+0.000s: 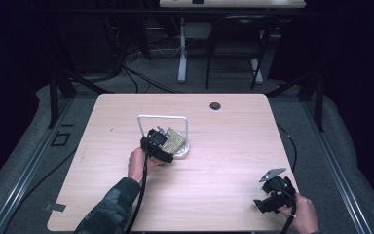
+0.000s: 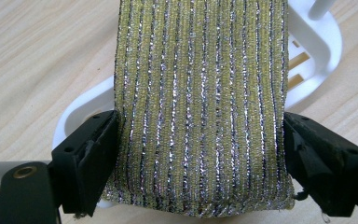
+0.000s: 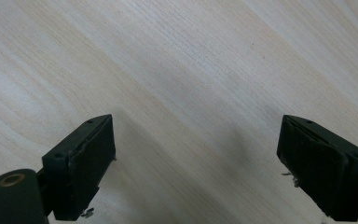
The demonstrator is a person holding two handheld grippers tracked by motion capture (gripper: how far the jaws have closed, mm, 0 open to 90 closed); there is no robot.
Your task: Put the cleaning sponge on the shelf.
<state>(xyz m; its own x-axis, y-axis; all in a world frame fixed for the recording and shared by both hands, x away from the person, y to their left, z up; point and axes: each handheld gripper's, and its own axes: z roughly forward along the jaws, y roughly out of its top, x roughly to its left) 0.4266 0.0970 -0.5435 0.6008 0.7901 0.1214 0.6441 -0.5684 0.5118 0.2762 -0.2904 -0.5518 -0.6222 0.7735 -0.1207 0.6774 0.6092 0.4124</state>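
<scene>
Lying between left claw (image 2: 200, 154) jaws, sponge (image 2: 200, 102)

Rack (image 1: 185, 127) near table (image 1: 224, 146) centre, slightly left. Scouring pad (image 1: 174, 140) on rack base, under its hoop. Left gripper (image 1: 161, 142) just left of rack, pad (image 2: 200, 107) between jaws. Right gripper (image 1: 268, 195) well apart, near table's right front corner. Cable hole (image 1: 215, 106) behind rack, toward far edge.
</scene>
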